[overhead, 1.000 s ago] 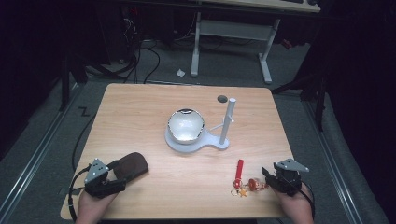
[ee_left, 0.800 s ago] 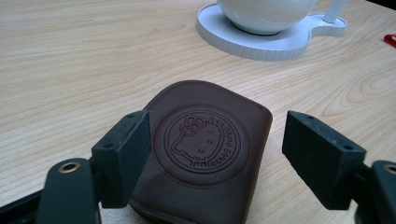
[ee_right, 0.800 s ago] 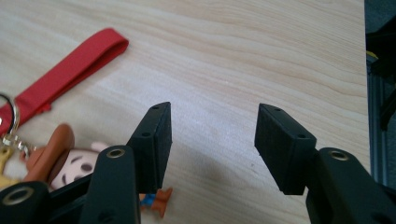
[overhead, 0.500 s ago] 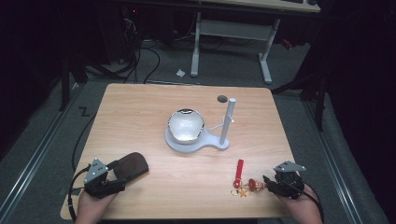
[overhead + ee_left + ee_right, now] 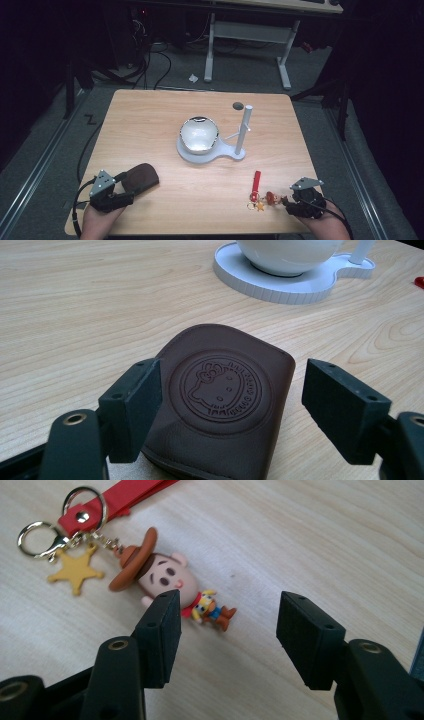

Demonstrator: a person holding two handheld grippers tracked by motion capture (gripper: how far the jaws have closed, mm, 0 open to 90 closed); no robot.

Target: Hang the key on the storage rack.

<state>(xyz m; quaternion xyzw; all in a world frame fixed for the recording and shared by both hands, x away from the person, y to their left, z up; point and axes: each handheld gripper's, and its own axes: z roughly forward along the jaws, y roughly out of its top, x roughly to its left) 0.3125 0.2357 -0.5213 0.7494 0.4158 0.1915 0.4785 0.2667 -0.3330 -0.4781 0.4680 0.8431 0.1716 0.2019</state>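
A brown leather pouch with an embossed cat emblem lies near the table's front left. My left gripper is open and straddles its near end; the right pad stands clear of it. A keychain lies at the front right: red strap, yellow star and a small cowboy figure. My right gripper is just right of it. Its jaws have just been opening, and only the figure's legs reach the mouth of the gap.
A white bowl sits on a white stand with an upright post at the table's centre. A dark round spot marks the far side. Both hands are close to the front table edge.
My right gripper has drawn slightly back toward the front edge, away from the keychain. The left gripper and the pouch have stayed put.
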